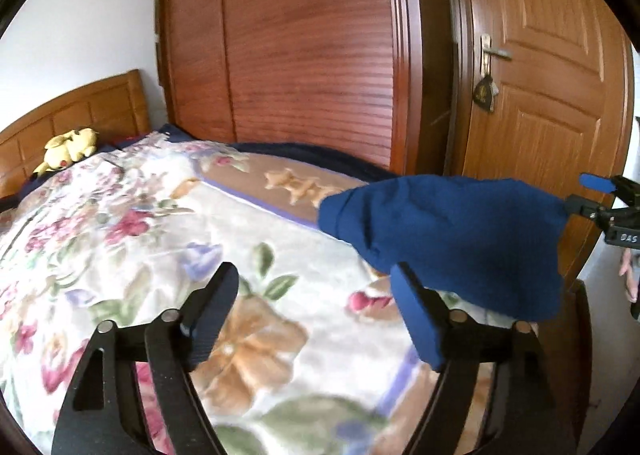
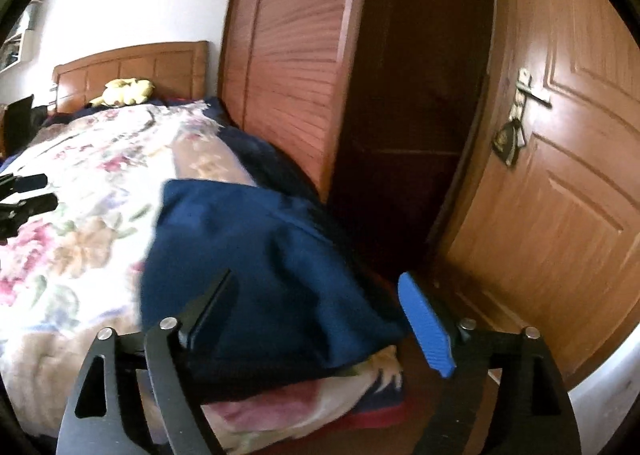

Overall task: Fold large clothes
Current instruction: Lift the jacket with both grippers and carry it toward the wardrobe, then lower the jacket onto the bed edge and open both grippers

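A dark blue garment (image 1: 448, 239) lies bunched on the floral blanket at the bed's corner near the wardrobe. In the left wrist view my left gripper (image 1: 314, 275) is open over bare blanket, and the garment's edge lies just past its right finger (image 1: 416, 315). My right gripper (image 1: 586, 194) shows at the far right edge, at the garment's tip. In the right wrist view my right gripper (image 2: 318, 283) stands wide open. The blue garment (image 2: 260, 255) lies between and ahead of its fingers, and the pads do not press on it. The left gripper (image 2: 36, 191) peeks in at the left edge.
The floral blanket (image 1: 120, 223) covers the bed, with a yellow plush toy (image 1: 70, 149) by the wooden headboard (image 1: 80, 111). A louvred wardrobe (image 1: 300, 47) stands behind the bed. A wooden door (image 2: 560, 183) with handle and keys is at the right. A hand (image 1: 628, 275) shows at the right edge.
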### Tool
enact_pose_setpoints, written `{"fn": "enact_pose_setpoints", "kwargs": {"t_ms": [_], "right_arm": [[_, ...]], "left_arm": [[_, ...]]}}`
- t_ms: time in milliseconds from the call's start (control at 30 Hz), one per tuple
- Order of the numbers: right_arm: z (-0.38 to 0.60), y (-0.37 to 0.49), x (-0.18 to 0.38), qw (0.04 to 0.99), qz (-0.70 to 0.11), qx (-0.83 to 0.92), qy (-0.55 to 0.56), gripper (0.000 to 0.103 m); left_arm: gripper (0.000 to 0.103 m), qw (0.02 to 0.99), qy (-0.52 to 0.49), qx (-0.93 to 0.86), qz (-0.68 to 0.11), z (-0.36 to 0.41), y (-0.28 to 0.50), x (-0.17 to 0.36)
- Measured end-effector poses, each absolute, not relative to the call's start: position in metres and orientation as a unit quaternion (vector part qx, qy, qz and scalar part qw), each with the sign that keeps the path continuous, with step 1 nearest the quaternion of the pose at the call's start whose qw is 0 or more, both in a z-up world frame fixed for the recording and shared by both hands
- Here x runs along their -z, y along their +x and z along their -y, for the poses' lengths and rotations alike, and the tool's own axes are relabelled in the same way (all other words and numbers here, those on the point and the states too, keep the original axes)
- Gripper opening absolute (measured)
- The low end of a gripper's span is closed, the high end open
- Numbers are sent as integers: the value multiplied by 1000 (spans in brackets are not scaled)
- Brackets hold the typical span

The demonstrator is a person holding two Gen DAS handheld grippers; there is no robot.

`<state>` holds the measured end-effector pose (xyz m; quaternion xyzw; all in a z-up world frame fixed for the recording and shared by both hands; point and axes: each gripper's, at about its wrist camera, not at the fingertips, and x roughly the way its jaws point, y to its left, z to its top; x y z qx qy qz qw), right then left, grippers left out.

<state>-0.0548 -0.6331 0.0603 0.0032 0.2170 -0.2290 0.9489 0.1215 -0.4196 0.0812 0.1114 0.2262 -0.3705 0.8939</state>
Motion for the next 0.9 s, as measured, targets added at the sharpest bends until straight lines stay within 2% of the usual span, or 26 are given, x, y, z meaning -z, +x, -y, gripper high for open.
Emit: {"fn": "enact_pose_setpoints", "kwargs": {"t_ms": [200, 567, 900], "right_arm": [[565, -71, -77, 968, -189, 163, 13, 85], [421, -77, -102, 989, -142, 22, 14, 85], [351, -64, -76, 988, -141, -53, 21, 85]], "left_arm": [[88, 910, 114, 342, -204, 353, 91, -99], [88, 946, 90, 260, -172, 228, 41, -113], [88, 965, 75, 178, -178, 135, 19, -87]]}}
